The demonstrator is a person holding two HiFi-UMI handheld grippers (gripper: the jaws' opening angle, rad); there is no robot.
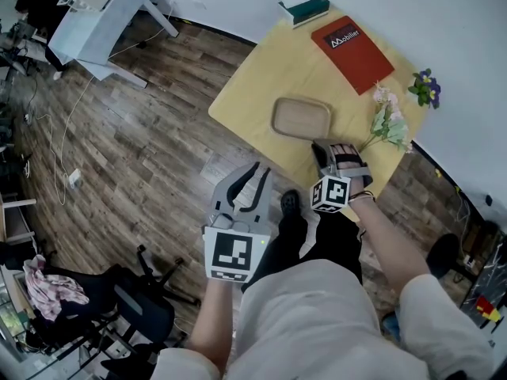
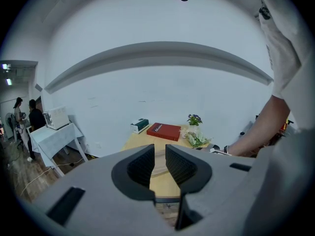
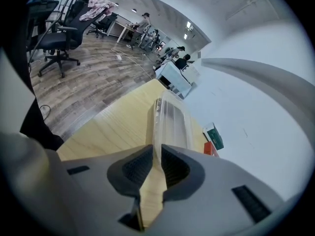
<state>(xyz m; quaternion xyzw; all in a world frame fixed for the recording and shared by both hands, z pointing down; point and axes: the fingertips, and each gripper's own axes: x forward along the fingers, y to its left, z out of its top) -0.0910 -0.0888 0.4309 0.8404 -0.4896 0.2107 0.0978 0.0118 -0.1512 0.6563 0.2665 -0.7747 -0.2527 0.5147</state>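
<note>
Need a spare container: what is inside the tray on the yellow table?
The tray looks empty in the head view. Its near edge sits between the jaws of the right tool, which cover that bit.

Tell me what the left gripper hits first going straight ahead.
Probably the table at its near edge, or the tray on it. Both show through the gap of the left gripper, whose jaws stand apart and empty. Only air before that, though depth is unclear.

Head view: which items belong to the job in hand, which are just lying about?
In hand: tray, rim pinched by right gripper; left gripper open, empty.
Lying about: red book, green box, flower sprig, purple flowers.
</note>
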